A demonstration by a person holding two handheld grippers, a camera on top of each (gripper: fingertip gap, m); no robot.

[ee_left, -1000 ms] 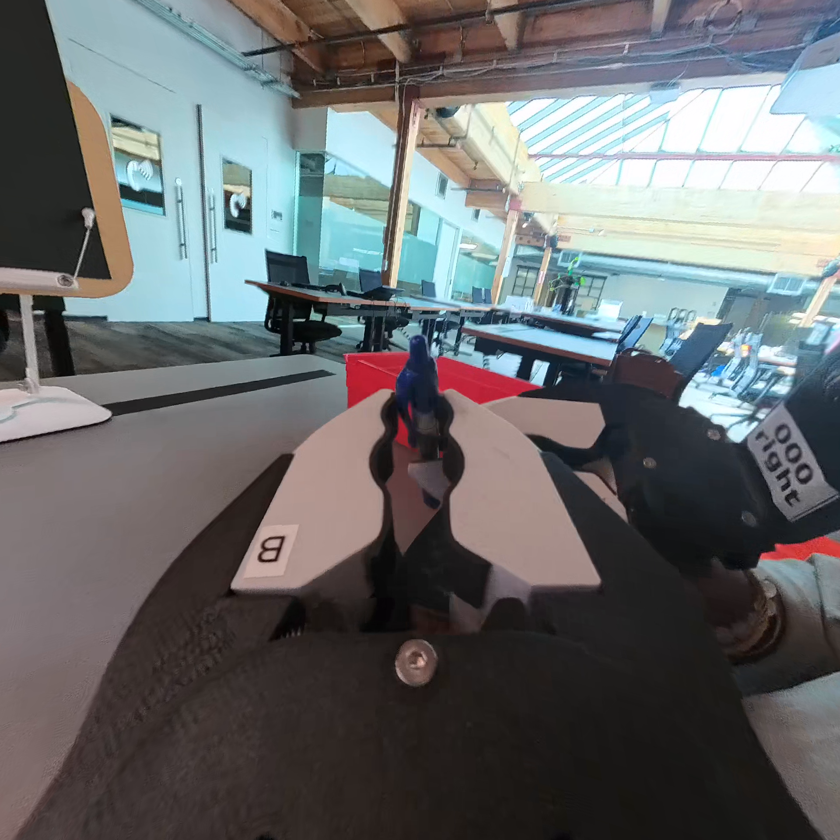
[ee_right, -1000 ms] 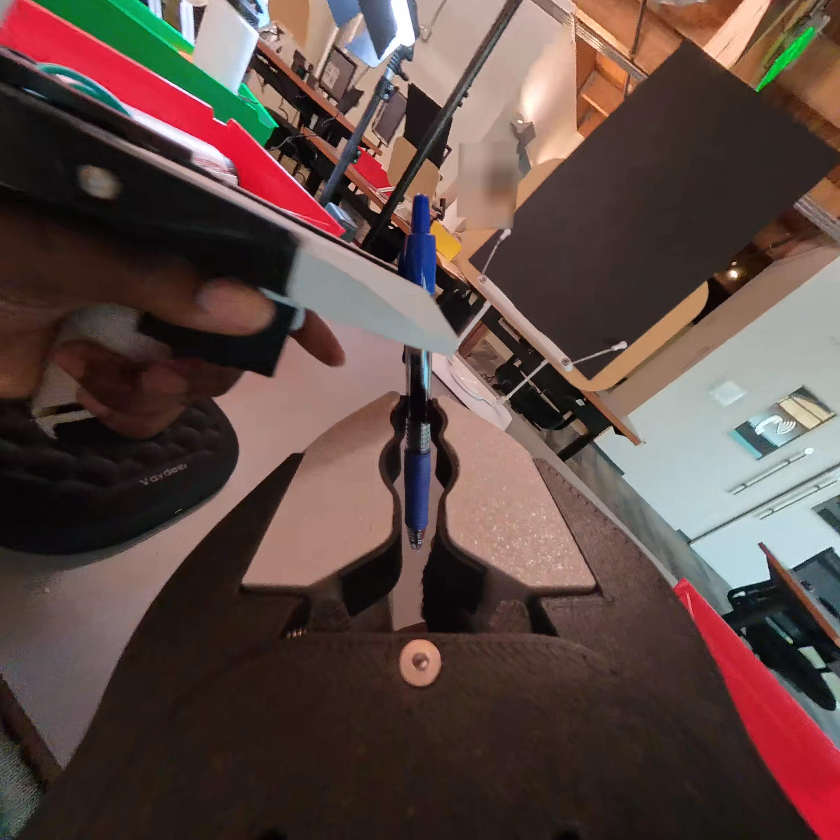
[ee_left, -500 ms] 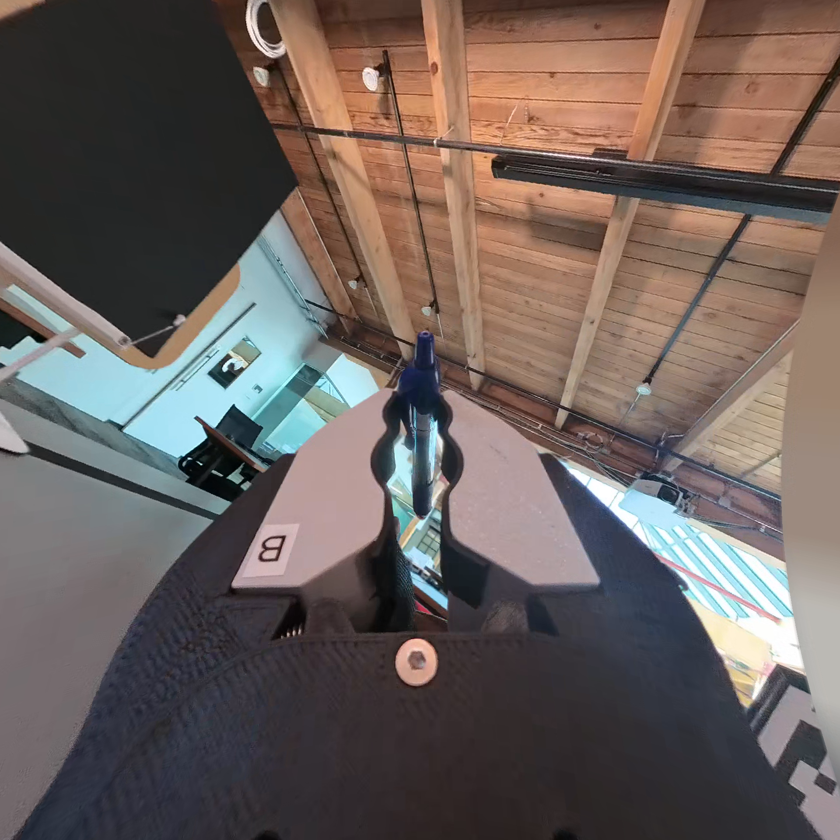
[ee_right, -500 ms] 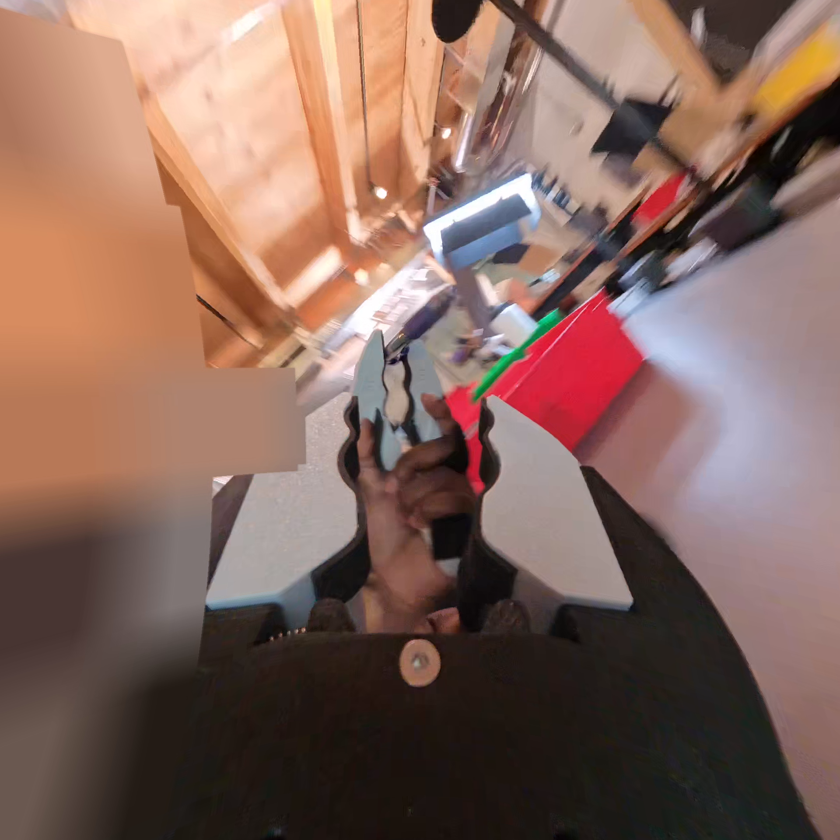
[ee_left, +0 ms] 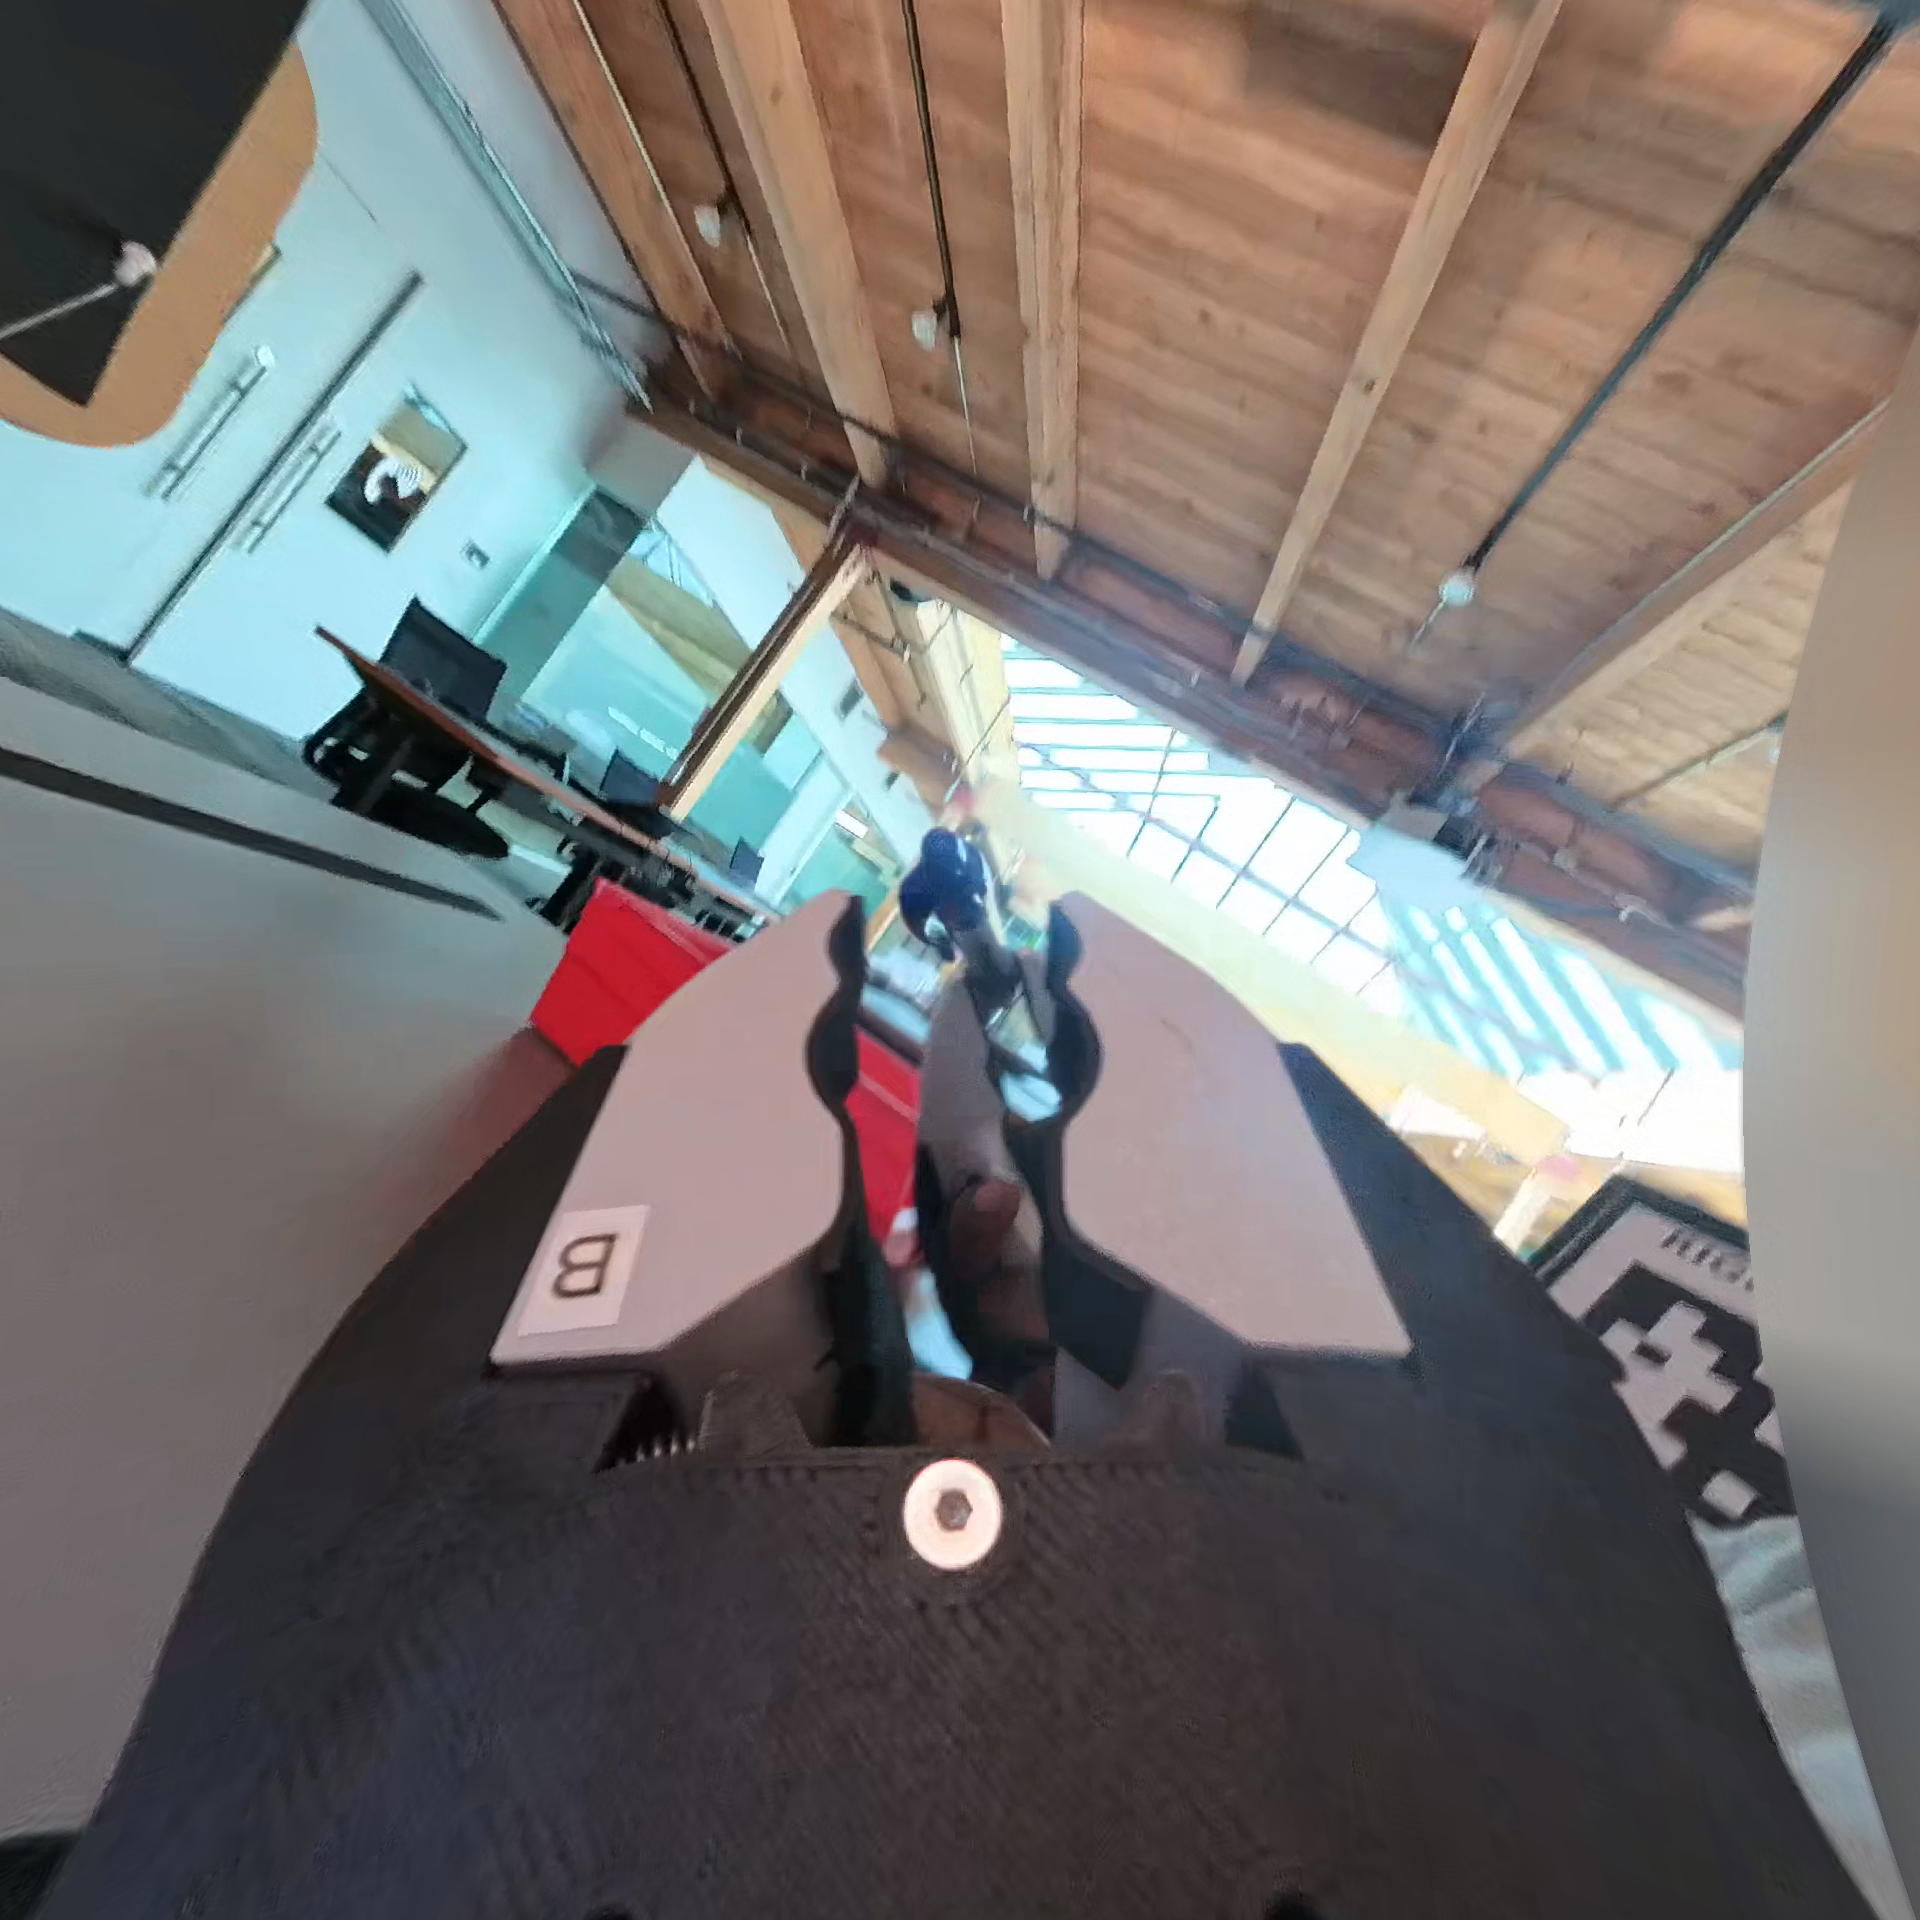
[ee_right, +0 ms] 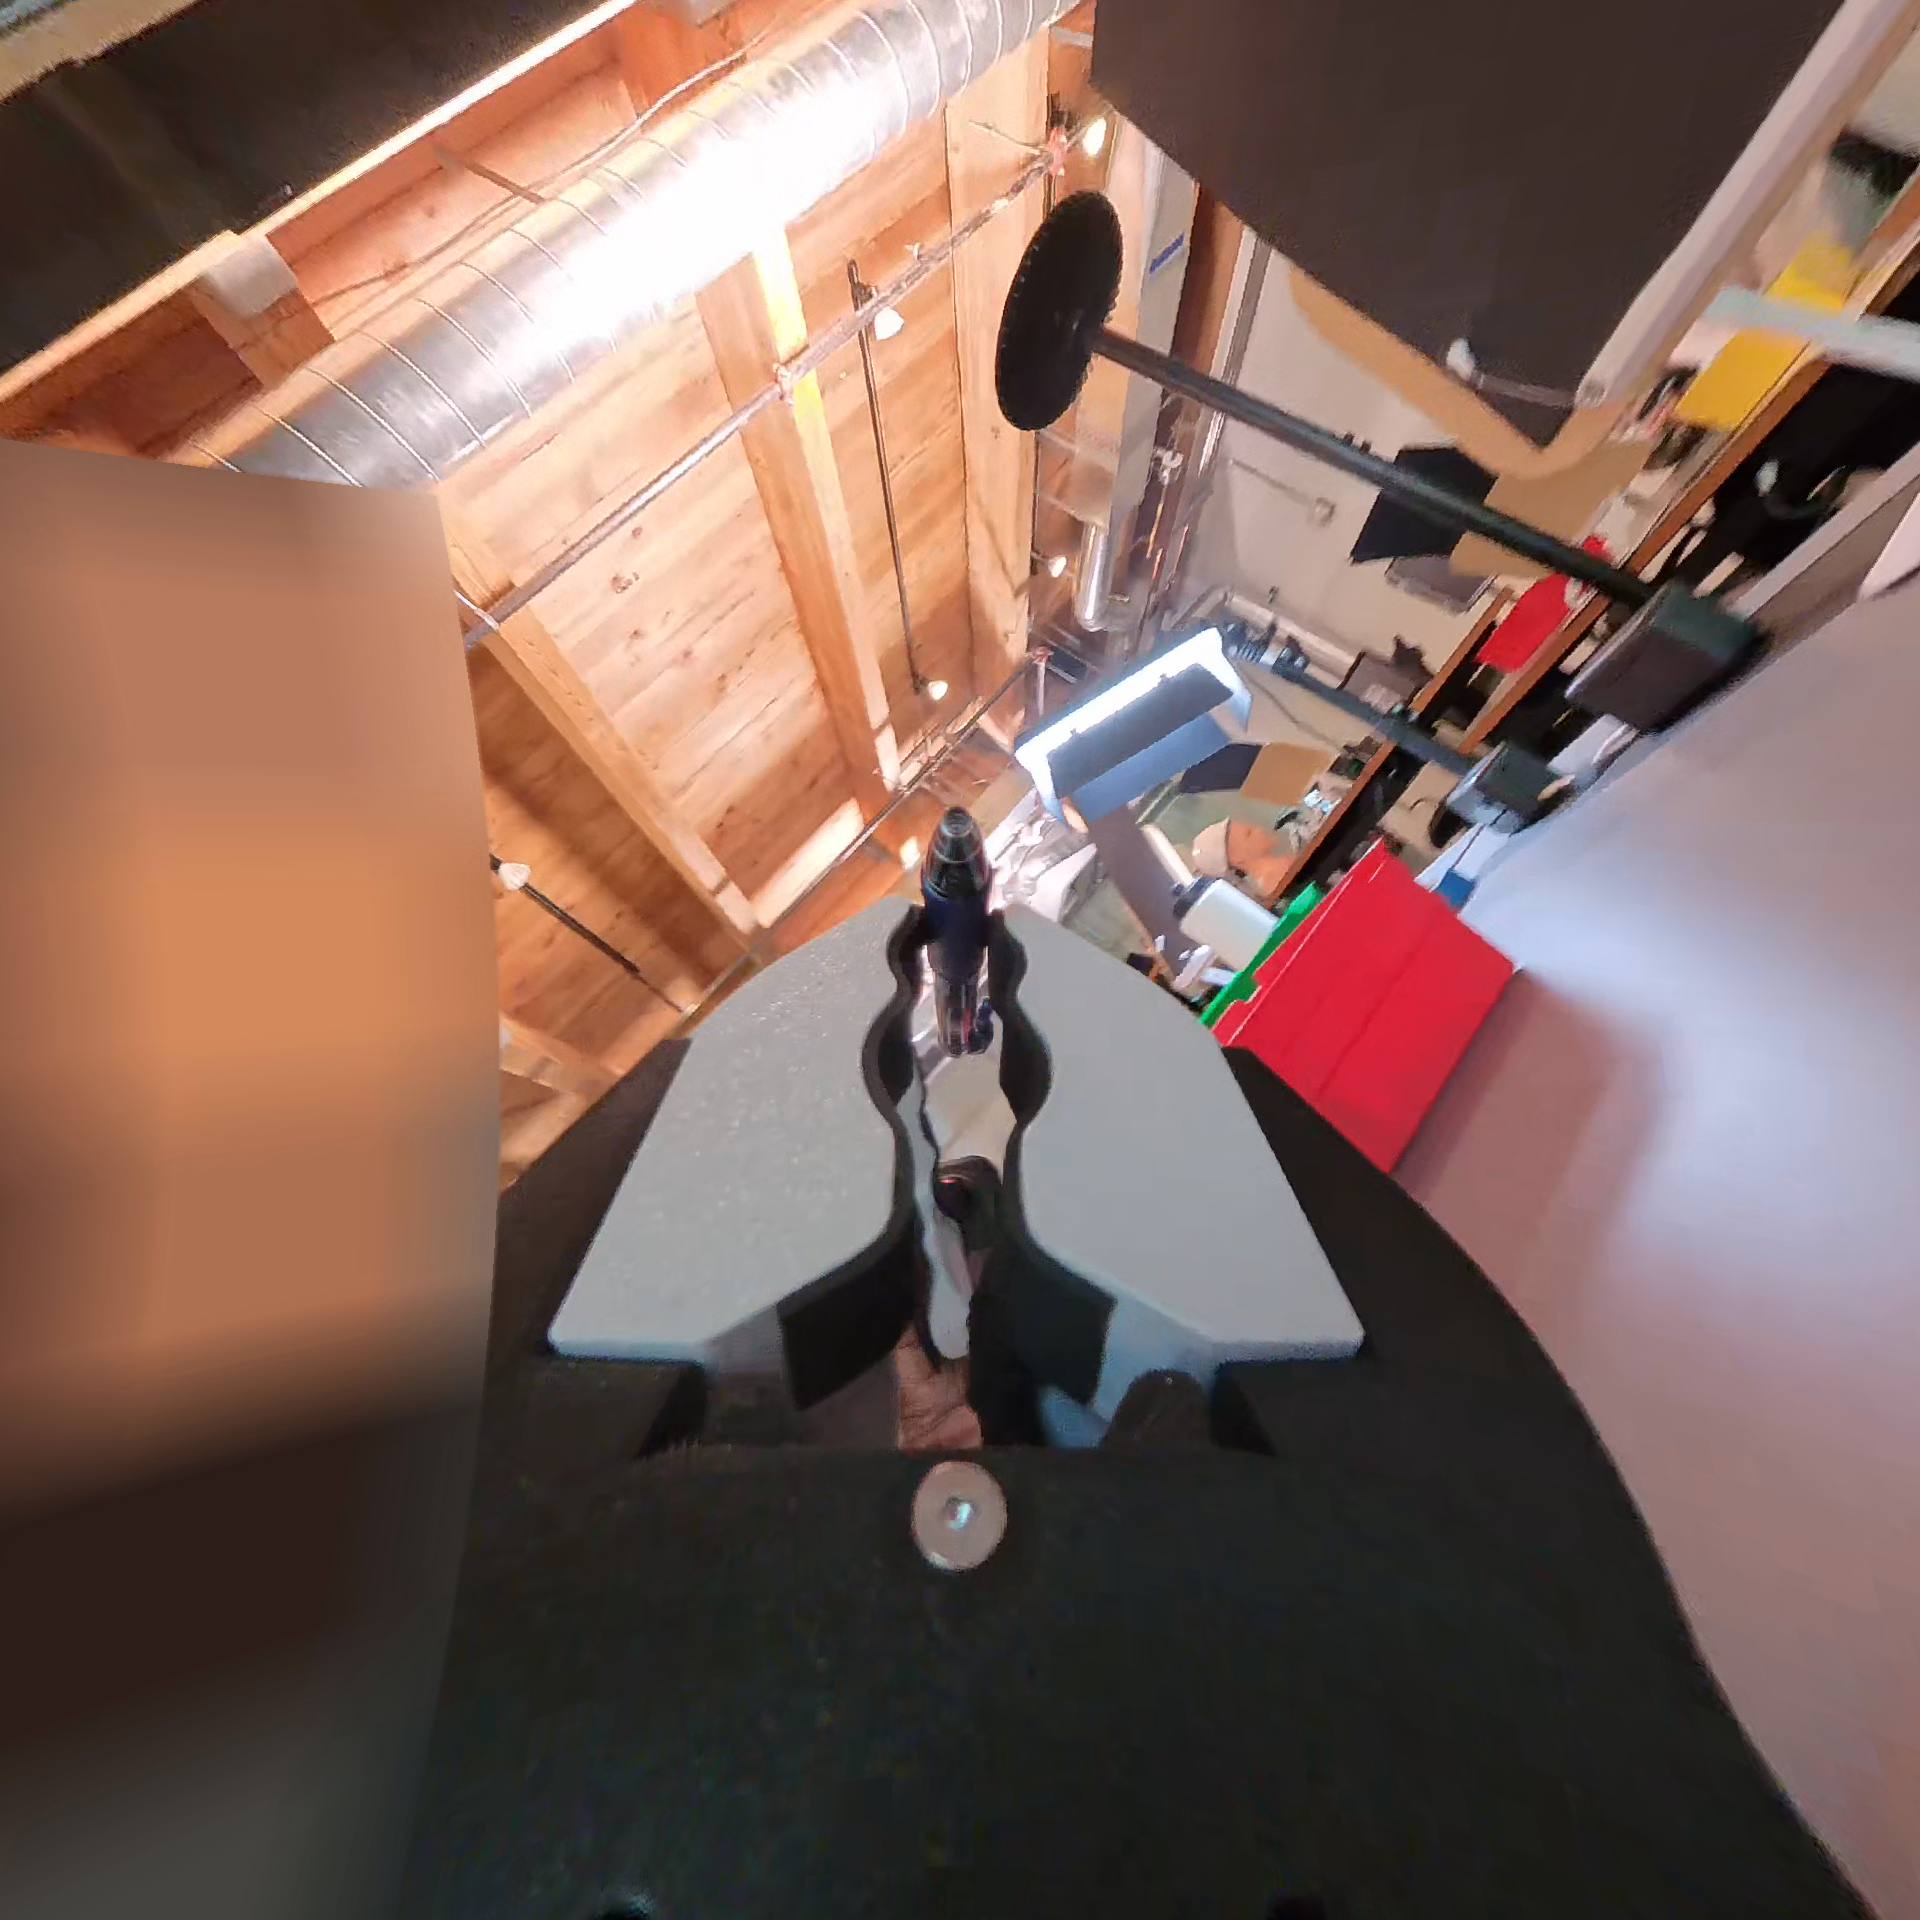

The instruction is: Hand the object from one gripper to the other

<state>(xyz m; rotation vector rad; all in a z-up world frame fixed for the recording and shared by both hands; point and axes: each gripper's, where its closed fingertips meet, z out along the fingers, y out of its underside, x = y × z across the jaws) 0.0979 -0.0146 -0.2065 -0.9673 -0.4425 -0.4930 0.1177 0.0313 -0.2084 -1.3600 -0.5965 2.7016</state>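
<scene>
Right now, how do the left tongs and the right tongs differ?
The left tongs stand open with a wide gap; the right tongs are shut on the blue pen. The left tongs carry a white sticker on one finger; the right tongs' fingers are plain. Both have grey fingers with wavy black inner edges and point up toward the wooden ceiling.

desk (ee_left: 208, 1039): plain grey top, seen tilted in both wrist views | dark strip (ee_left: 239, 826) runs across its far part | red bin (ee_left: 623, 977) stands on it near the far edge | green bin (ee_right: 1252, 956) just behind the red one, base hidden
</scene>
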